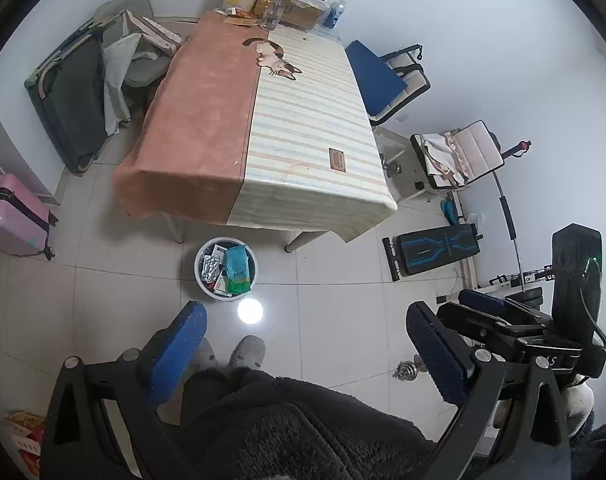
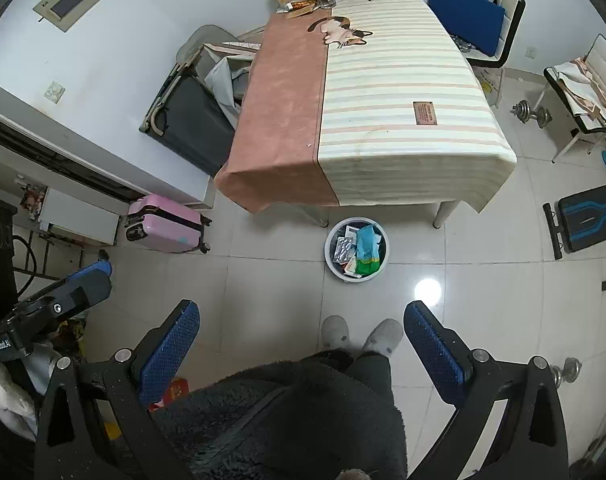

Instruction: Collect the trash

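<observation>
On the left side of the room a pink suitcase (image 2: 165, 224) stands on the tiled floor (image 2: 263, 280) by the wall, with a dark folded cot (image 2: 191, 120) leaning behind it. The left claw (image 1: 307, 356) hangs with its blue pads wide apart, holding nothing, over the person's grey slippers (image 1: 247, 350). The bench (image 1: 263, 128), under a pink and striped cloth, is bare along its near edge and across its middle; bottles, a snack bag and a carton (image 1: 303, 10) crowd only its far edge.

The trash bin (image 2: 357, 250) stands on the floor just in front of the bench's near edge, between its legs, already holding a teal packet (image 2: 367, 246), a foil blister sheet and small boxes. The collecting looks nearly or wholly done.

If a piece remains, it is best to lower the claw straight over the rim and release inside, since the bin is nearly full and light packets could slide out.

The right claw (image 2: 303, 356) is likewise spread and empty. To the right are a blue-cushioned chair (image 2: 471, 20), dumbbells (image 2: 533, 110) and an exercise board (image 2: 591, 220).
</observation>
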{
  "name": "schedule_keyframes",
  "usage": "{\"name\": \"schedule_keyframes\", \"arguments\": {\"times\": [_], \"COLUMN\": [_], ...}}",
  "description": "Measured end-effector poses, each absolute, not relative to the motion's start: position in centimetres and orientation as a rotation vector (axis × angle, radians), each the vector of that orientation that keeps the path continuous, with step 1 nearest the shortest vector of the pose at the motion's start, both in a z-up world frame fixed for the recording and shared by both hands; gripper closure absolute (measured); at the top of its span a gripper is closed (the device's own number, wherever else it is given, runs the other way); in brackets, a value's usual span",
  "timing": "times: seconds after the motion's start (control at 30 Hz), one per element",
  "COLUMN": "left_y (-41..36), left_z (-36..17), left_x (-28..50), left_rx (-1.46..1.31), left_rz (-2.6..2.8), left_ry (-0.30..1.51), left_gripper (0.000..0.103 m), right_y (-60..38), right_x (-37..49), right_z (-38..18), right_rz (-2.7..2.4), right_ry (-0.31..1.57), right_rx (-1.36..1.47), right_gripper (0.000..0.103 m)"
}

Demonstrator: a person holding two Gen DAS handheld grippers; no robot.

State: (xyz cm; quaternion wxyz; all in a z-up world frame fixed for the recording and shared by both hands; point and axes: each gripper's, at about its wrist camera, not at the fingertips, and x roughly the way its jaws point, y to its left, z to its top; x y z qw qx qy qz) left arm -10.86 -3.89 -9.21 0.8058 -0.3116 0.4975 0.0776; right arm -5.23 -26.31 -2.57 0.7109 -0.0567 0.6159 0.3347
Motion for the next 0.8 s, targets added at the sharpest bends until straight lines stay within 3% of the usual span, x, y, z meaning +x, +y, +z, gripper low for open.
{"name": "schedule_keyframes", "arguments": {"times": [0.8], "left_y": [-5.0], "left_z": [-8.0], "left_x": [-11.2], "left_rx": [-0.649], "left_rz": [0.179], "left_ry": [1.053], "left_gripper": [0.001], "right_y": [-25.8], "right_x": [-6.1], "right_z": [-1.7], "right_rz": [0.742], "right_ry": [1.359], "right_rx": [-0.118], "right_gripper": [0.0]}}
